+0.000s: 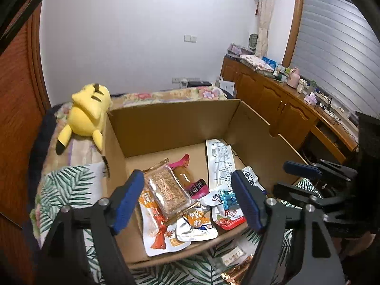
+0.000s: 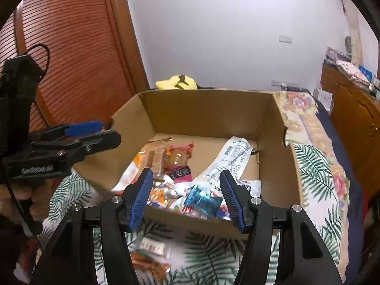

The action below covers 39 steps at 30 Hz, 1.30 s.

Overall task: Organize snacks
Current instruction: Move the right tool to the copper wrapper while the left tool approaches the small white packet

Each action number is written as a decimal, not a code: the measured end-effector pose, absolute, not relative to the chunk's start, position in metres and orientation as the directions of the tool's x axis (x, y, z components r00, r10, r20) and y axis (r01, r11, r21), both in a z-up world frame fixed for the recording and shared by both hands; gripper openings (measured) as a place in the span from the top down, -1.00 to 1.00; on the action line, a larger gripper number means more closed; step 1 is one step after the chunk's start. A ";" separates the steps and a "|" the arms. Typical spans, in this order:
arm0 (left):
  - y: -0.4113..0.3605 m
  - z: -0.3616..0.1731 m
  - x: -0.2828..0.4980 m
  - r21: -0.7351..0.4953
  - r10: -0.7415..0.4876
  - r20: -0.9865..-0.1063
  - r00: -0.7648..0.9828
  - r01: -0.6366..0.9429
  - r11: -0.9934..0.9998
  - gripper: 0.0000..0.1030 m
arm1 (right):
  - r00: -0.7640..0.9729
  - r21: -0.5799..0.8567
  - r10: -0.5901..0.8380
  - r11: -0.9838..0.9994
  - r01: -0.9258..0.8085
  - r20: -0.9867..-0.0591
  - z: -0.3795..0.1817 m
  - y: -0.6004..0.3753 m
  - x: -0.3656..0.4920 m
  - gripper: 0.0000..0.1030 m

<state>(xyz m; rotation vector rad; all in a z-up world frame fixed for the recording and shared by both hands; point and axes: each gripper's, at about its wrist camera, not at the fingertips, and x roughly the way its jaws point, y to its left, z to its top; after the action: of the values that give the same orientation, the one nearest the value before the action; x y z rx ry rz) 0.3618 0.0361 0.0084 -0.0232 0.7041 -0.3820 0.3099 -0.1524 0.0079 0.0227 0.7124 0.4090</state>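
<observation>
Both tools, left (image 1: pixel 190 199) & right (image 2: pixel 186 198), gape empty over box (image 2: pixel 204 109). Orange pack (image 2: pixel 149 261) left on bed, to be pinched flat at edge.

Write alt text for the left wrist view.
An open left gripper hovers over a cardboard box of snack packets on a leaf-print bedspread, with a yellow plush toy beside the box. The right gripper shows at the right edge.
</observation>
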 end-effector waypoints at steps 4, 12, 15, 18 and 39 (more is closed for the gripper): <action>0.040 0.018 0.341 -0.120 -0.340 -0.603 0.722 0.339 0.933 -0.53 | 0.708 0.152 0.386 0.915 -0.373 -0.591 0.017 -0.156 0.274 -0.16; 0.056 0.016 0.296 -0.131 -0.324 -0.536 0.780 0.303 0.944 -0.72 | 0.707 0.170 0.411 0.906 -0.388 -0.576 0.012 -0.157 0.228 -0.16; 0.059 0.008 0.282 -0.123 -0.320 -0.534 0.783 0.302 0.945 -0.72 | 0.685 0.175 0.407 0.907 -0.384 -0.605 -0.004 -0.152 0.223 -0.16; 0.064 -0.003 0.269 -0.117 -0.315 -0.539 0.781 0.301 0.946 -0.72 | 0.656 0.180 0.412 0.902 -0.392 -0.633 -0.022 -0.146 0.221 -0.15; 0.085 -0.080 0.227 -0.138 -0.280 -0.601 0.749 0.248 0.959 -0.72 | 0.423 0.211 0.452 0.838 -0.503 -0.785 -0.108 -0.108 0.257 0.05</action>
<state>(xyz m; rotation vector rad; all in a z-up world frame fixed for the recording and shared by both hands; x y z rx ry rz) 0.2274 0.0852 -0.0803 -0.0504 0.6647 -0.2886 0.2568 -0.1085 -0.1077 -0.0591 0.9638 0.5975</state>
